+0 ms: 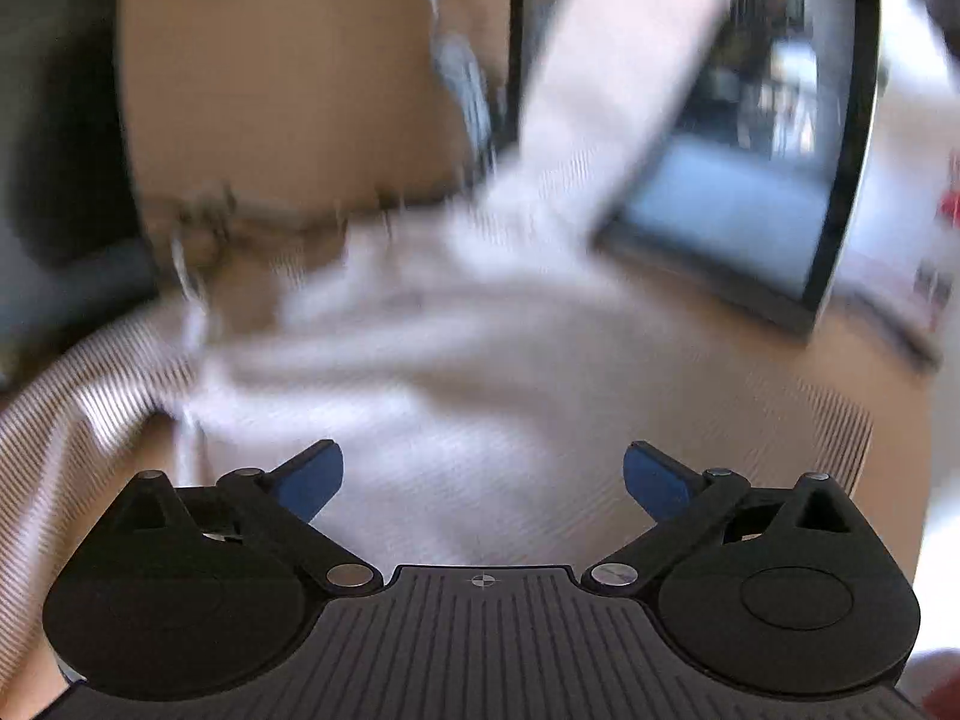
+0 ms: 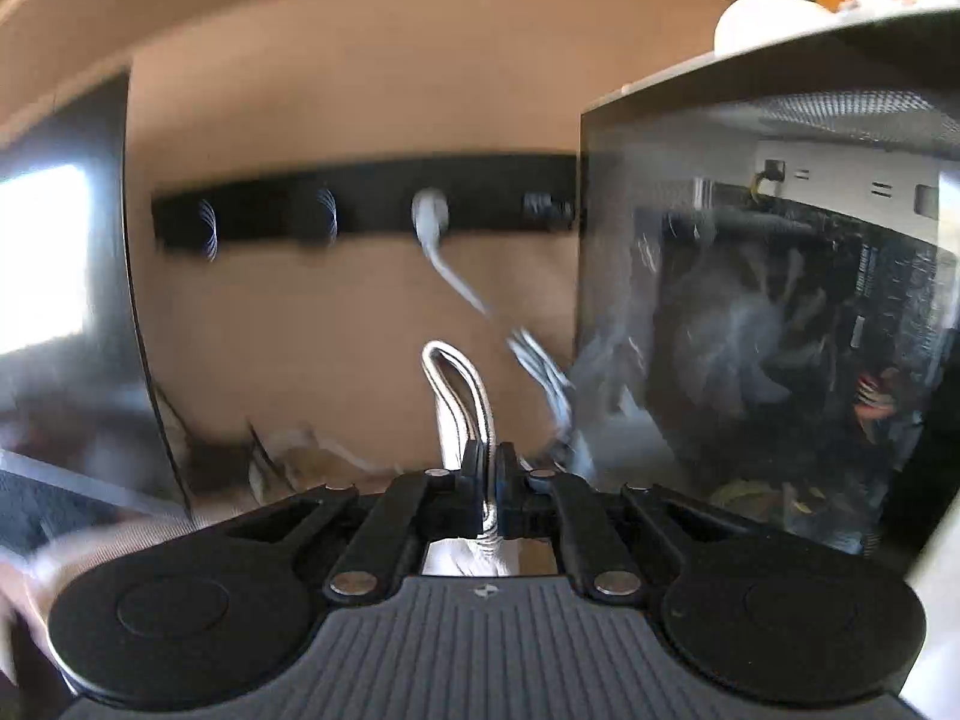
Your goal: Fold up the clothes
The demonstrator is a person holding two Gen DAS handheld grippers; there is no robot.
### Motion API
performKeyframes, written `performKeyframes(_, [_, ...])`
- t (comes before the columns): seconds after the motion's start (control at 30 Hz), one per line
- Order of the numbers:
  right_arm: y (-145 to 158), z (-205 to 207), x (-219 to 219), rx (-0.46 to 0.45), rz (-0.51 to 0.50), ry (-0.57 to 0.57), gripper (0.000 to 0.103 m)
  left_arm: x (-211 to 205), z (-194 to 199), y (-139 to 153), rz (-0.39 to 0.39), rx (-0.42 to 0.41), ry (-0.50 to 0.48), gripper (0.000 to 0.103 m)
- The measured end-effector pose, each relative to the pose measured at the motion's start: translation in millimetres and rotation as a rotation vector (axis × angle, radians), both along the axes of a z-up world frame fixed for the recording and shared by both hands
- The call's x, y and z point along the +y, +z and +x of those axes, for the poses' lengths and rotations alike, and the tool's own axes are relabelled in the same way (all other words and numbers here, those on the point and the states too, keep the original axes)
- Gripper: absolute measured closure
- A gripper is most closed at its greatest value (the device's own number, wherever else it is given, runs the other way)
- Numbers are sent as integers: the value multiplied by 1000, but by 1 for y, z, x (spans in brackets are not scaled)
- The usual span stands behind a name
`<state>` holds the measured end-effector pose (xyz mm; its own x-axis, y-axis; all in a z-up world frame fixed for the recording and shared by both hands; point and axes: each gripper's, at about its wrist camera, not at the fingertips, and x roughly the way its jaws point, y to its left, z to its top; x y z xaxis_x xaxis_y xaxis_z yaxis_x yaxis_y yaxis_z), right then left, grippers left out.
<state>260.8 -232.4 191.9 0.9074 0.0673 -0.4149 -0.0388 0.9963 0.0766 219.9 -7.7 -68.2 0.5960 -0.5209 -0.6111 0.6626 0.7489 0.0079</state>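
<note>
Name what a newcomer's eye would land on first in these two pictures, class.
In the left wrist view, the pale striped garment spreads across the middle, one part lifted toward the upper right, beyond the open left tool. In the right wrist view, the right tool is clamped on a fold of that striped cloth, with a glass-sided computer case on the right.

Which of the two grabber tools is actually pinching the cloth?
The right gripper: its blue pads are shut on a fold of the white striped garment. The left gripper hangs wide open above the cloth, holding nothing.

PC case [image 2: 774, 312] crowds right; power strip [image 2: 360, 204] ahead.
</note>
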Motion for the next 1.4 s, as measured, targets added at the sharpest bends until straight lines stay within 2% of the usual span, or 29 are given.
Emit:
performKeyframes(0.03, [5,3,2,-4,24,15,100,-2,-1,-5,29,10,-25,1])
performKeyframes(0.1, [12,9,11,-4,47,63,100,-1,-14,-4,36,9,-80,1])
performKeyframes(0.23, [8,23,42,17,84,174,100,15,-35,-4,-42,123,-63,1])
performKeyframes(0.47, [-36,51,112,123,133,370,100,71,-52,14,-139,189,172,1])
performKeyframes(0.63, [-76,65,161,192,114,472,100,112,-64,27,-207,234,341,1])
performKeyframes(0.77, [-93,70,180,205,74,497,99,166,-70,43,-226,232,554,1])
performKeyframes(0.87, [-92,73,176,195,97,490,96,206,-72,50,-224,216,721,1])
performKeyframes(0.97, [-86,69,172,149,83,472,80,242,-72,51,-202,210,869,1])
performKeyframes(1.03, [-82,59,173,114,52,468,51,253,-67,47,-202,231,900,1])
performKeyframes(1.1, [-83,46,177,75,2,481,38,263,-61,44,-202,251,931,1])
performKeyframes(1.13, [-87,39,182,61,-37,501,34,268,-59,42,-201,262,947,1])
performKeyframes(1.23, [-107,16,206,45,-174,578,32,283,-51,37,-201,293,993,2])
performKeyframes(1.27, [-113,9,213,59,-191,602,32,288,-48,35,-200,303,1009,4])
performKeyframes(1.4, [-136,-5,230,125,-202,677,33,308,-37,29,-198,344,1069,32])
